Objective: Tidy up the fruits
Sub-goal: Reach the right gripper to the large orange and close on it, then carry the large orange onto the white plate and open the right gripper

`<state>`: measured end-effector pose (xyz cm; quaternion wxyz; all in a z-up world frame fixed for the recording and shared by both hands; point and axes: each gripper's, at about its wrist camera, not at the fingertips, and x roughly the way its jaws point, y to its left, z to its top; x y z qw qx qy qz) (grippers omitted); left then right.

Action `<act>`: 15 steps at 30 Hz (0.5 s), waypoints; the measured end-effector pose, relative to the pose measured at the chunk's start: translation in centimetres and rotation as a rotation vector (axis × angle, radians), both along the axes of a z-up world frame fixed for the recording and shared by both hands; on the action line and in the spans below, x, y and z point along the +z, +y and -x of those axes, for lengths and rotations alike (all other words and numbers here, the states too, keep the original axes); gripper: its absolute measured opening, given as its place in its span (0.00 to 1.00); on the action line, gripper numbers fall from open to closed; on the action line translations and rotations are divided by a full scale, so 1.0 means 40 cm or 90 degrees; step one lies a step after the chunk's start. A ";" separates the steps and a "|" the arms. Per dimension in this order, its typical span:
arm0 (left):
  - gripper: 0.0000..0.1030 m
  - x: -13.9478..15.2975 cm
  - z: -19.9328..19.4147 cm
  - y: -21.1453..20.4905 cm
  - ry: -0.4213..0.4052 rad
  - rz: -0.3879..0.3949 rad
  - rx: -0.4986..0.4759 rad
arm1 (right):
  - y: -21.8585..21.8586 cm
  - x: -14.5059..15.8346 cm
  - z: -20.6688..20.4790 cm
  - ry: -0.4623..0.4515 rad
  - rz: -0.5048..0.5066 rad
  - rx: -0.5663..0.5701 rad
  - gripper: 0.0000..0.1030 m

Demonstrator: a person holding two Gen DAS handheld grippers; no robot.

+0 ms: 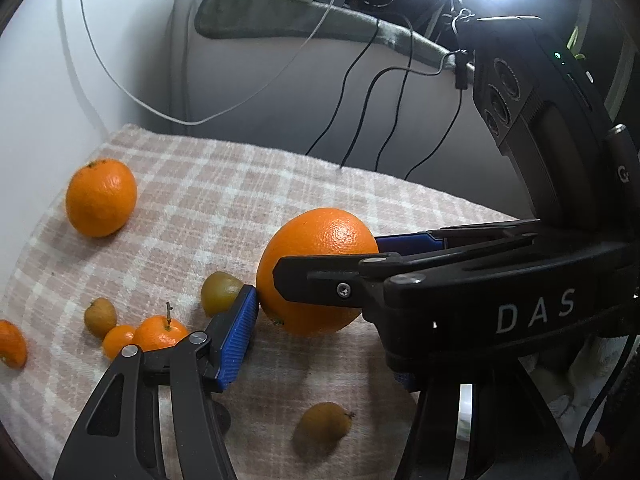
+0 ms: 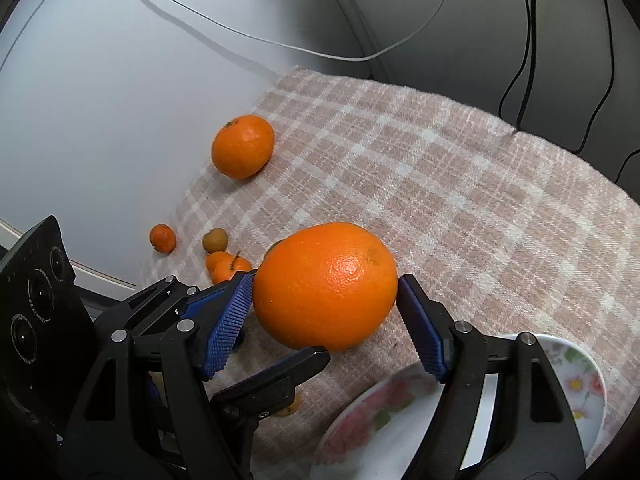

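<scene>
The right gripper pinches the large orange between its blue pads. The left gripper is spread, one pad touching the fruit. This looks like pickup. Next, carry it to the flowered plate at five o'clock without squeezing harder.

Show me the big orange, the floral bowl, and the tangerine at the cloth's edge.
big orange (image 2: pixel 324 284), right wrist view, middle of its peel.
floral bowl (image 2: pixel 580 384), right wrist view, inner wall by the rim.
tangerine (image 2: pixel 243 146), right wrist view, centre of its skin.
</scene>
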<state>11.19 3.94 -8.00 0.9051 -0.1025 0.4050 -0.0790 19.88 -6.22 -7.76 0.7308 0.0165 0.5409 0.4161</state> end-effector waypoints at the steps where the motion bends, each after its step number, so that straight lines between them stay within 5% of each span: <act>1: 0.56 0.009 0.007 -0.004 -0.006 -0.001 -0.002 | -0.005 0.008 0.004 -0.004 -0.001 -0.001 0.75; 15: 0.56 0.032 0.073 -0.085 -0.019 0.019 -0.037 | -0.134 0.096 0.087 -0.045 -0.022 -0.049 0.65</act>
